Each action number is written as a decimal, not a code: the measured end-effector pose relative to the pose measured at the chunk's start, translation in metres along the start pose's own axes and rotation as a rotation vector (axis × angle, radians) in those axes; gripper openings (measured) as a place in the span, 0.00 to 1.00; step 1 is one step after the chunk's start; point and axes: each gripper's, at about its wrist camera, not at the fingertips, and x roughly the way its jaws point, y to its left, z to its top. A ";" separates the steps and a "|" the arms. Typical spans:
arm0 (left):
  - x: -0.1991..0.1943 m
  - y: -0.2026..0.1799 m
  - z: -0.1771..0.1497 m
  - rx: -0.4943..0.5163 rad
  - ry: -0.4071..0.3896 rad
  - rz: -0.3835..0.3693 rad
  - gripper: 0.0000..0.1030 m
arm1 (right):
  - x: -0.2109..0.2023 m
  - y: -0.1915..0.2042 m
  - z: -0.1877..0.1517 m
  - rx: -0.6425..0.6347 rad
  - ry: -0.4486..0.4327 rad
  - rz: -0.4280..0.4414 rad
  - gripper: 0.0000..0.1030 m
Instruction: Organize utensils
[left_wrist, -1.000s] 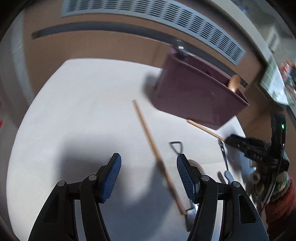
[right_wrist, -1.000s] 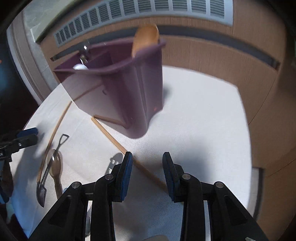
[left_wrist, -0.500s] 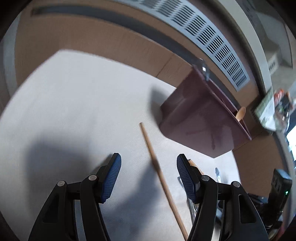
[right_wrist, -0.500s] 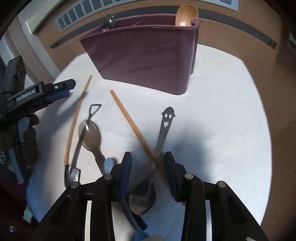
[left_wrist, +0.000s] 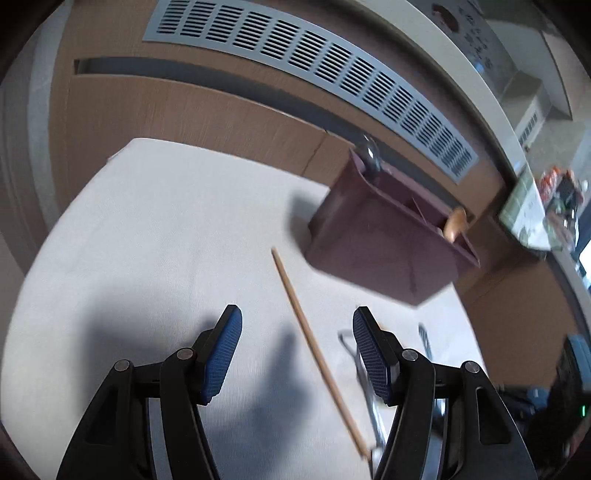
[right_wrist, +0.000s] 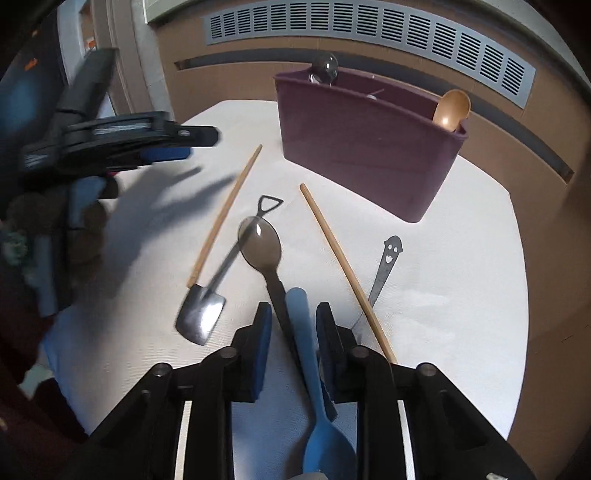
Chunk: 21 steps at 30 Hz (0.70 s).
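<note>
Cataloguing by view, left wrist first: the left gripper (left_wrist: 297, 350) hung above the white cloth-covered table (left_wrist: 155, 221), its blue-padded jaws standing wide with nothing pressed between them; one wooden chopstick (left_wrist: 317, 354) lay on the cloth below the gap, running from the table's middle toward its near edge. The maroon caddy (left_wrist: 388, 254) stood toward the far right corner, a metal utensil (left_wrist: 371, 155) upright at its left end and a wooden spoon (left_wrist: 456, 223) at its right end. Right wrist view: the right gripper (right_wrist: 293, 328) was low over the near edge, jaws closing, with the blue spoon (right_wrist: 306, 354) and the handle of the dark translucent spoon (right_wrist: 264, 249) both lying between them; whether the pads already pressed on either could not be told. Listed on the cloth besides: a shovel-shaped metal spoon (right_wrist: 201, 312) toward the left, its stem lying across the dark spoon's bowl; a second chopstick (right_wrist: 347, 273) just right of the jaws; a smiley-handled metal spoon (right_wrist: 384, 269) beyond it, partly under that chopstick; the first chopstick further left. The caddy held the far edge. Step judged in hand: picking a spoon from the loose pile, most items not yet filed. The next move would call for closing on one handle only, lifting clear of its neighbour, then carrying it to a caddy compartment.
</note>
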 end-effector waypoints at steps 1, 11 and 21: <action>-0.002 -0.004 -0.006 0.015 0.015 0.016 0.61 | 0.004 -0.001 -0.002 0.007 -0.005 0.003 0.20; 0.009 -0.060 -0.039 0.136 0.129 0.018 0.61 | 0.003 -0.031 0.007 0.096 -0.131 0.045 0.20; -0.002 -0.048 -0.054 0.164 0.168 0.116 0.61 | 0.065 -0.028 0.052 0.023 0.006 0.027 0.21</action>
